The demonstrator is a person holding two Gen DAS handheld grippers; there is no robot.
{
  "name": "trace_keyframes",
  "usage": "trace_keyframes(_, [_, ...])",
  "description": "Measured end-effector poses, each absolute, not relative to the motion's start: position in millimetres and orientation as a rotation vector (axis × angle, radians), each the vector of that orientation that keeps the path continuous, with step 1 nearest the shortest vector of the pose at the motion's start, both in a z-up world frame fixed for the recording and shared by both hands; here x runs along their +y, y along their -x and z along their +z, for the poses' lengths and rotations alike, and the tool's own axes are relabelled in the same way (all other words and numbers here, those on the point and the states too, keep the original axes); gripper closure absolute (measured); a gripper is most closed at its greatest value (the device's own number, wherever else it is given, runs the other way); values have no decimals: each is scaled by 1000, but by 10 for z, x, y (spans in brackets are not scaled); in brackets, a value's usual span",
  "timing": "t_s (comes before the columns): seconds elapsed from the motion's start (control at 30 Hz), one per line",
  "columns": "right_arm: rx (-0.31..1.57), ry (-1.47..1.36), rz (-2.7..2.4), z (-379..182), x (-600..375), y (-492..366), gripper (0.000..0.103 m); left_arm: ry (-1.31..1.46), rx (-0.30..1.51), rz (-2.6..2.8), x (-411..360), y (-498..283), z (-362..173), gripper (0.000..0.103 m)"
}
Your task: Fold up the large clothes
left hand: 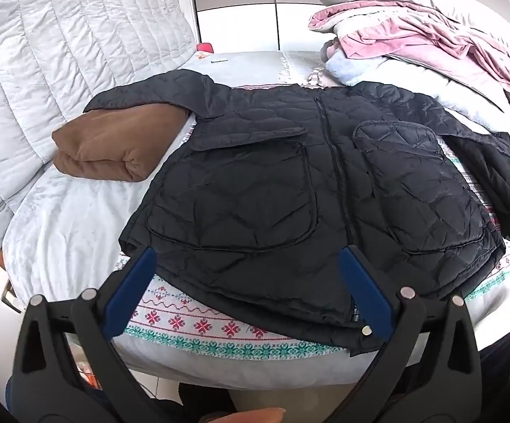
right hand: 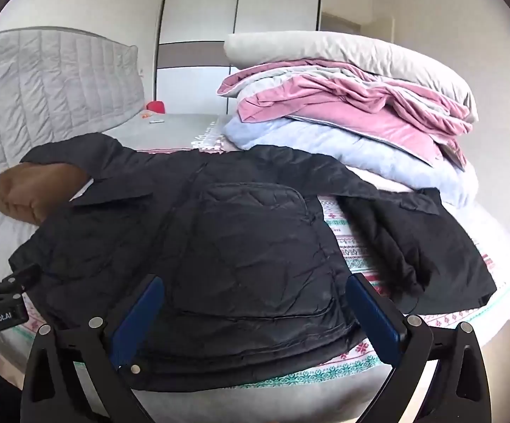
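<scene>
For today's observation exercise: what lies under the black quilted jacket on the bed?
Under the black quilted jacket lie a patterned blanket and part of a folded brown garment. Whatever else it covers is hidden.

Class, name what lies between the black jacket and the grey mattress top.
A patterned blanket lies under the black jacket, clearest in the left wrist view.

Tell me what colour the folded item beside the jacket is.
Brown; the folded item shows best in the left wrist view.
</scene>
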State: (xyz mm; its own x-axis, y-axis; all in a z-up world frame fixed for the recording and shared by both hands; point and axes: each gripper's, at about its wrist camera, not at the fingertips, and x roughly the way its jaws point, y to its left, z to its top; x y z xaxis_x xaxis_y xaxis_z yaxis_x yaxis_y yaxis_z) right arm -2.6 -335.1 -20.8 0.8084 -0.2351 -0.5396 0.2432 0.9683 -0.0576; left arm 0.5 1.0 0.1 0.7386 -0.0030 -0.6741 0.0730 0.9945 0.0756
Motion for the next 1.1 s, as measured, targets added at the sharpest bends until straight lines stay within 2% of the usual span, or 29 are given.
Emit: trace_keyframes(1.1, [606, 33, -285, -349, -3300, 48, 0, -89, 796, -35, -40, -70, -108, 0])
